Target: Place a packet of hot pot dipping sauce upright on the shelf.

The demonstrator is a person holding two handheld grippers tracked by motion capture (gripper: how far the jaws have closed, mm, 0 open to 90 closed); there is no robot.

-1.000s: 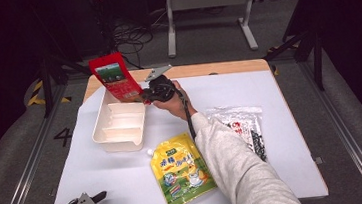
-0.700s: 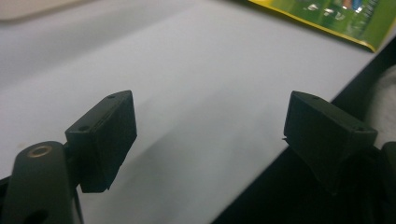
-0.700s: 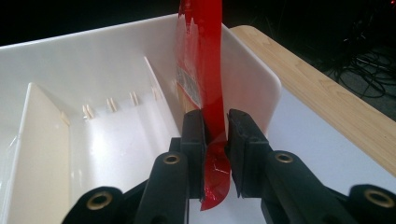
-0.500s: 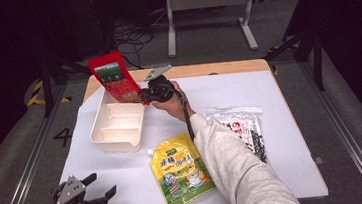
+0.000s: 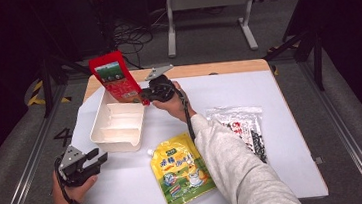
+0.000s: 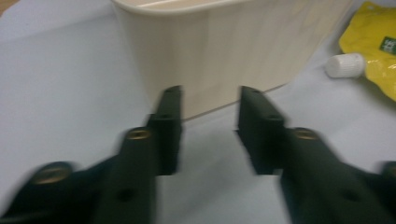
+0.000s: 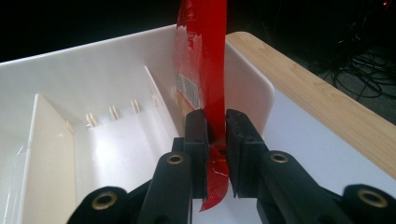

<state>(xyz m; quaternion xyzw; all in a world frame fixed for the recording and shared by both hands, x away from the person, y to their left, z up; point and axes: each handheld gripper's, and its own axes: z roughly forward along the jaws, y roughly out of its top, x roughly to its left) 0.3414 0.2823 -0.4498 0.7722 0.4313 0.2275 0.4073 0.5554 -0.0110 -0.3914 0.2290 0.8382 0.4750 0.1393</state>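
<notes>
Two grippers are working at the white table (image 5: 269, 103), and the change is on the left: the left gripper (image 5: 82, 164), which was just entering at the near left corner a second ago, is now sitting forward beside the near end of the cream divided tray (image 5: 116, 126). In the left gripper view its black jaws are standing apart with nothing between them, aimed at the tray's outer wall (image 6: 224, 51) (the picture is blurred, so the hand is probably still moving).

The right gripper (image 5: 154, 93) is staying where it was, pinching the lower edge of the red pouch (image 5: 114, 78) and holding it upright at the tray's far corner. In the right gripper view the jaws are pressing the red film (image 7: 205, 70) from both sides, just at the tray's rim beside the end compartment.

Judging by this, the pouch is about to go into the tray, and the left gripper is coming in to steady it. Lying untouched nearer the person are the yellow spouted pouch (image 5: 180, 170) and a clear packet of dark contents (image 5: 239, 126).
</notes>
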